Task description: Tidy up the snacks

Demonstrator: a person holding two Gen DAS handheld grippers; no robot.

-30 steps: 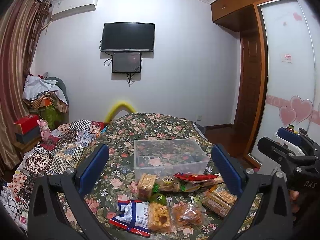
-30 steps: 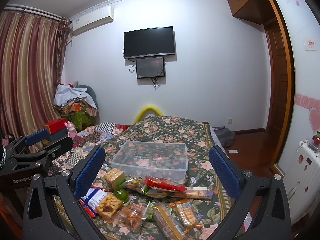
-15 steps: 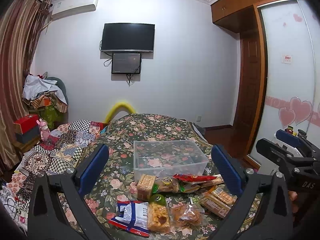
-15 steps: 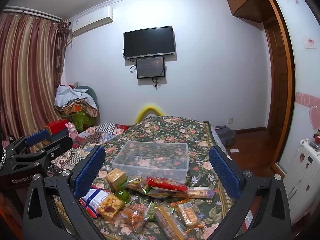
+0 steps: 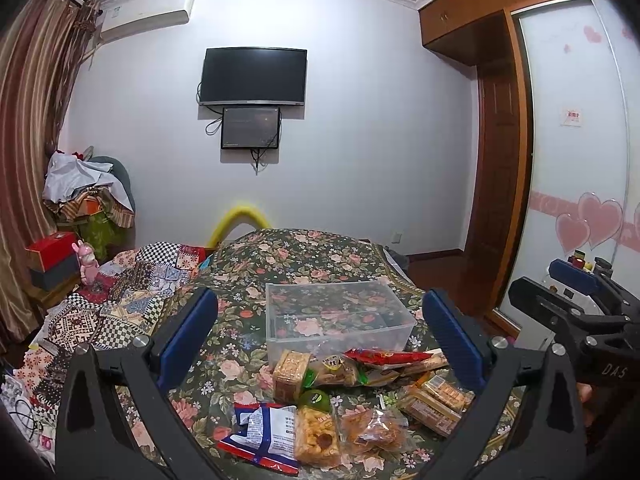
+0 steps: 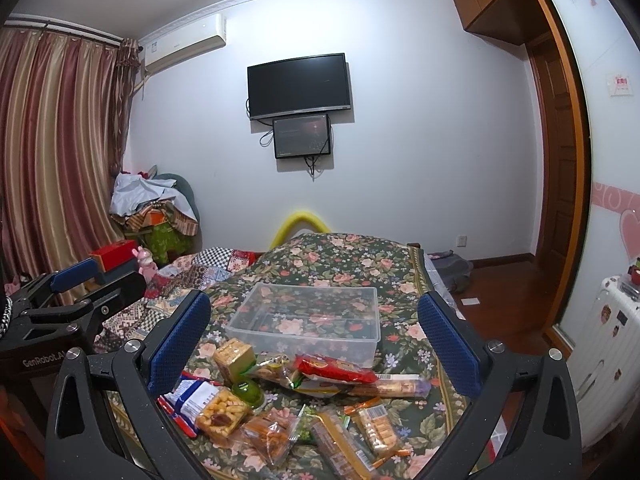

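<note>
Left gripper (image 5: 320,336), black frame with blue pads: jaws spread wide, nothing between them, held above the bed. Right gripper (image 6: 314,334), same build: jaws likewise spread wide and empty.

Clear rectangular plastic storage box (image 5: 338,314) sits on the dark floral bedspread (image 5: 240,360), lidless, straight ahead between the left gripper's jaws and beyond their tips. From the right wrist view the same box (image 6: 308,320) lies between the jaws, a little toward the left pad.

Scattered pile of wrapped snacks lies just in front of the box, on the near side of it, below the jaw line in both views. In the pile:
- red foil packet (image 5: 386,357) touching the box's near wall, toward the right pad
- square tan cracker pack (image 5: 291,372), near centre
- small round green cup (image 5: 315,401) just nearer than the cracker pack
- blue-and-white pouch (image 5: 262,434) nearest the left pad
- clear bag of orange puffed pieces (image 5: 318,436) beside the pouch
- long biscuit sleeves (image 5: 434,400) under the right pad

Right gripper's body is visible past the left gripper's right pad, well apart from the snacks.
</note>
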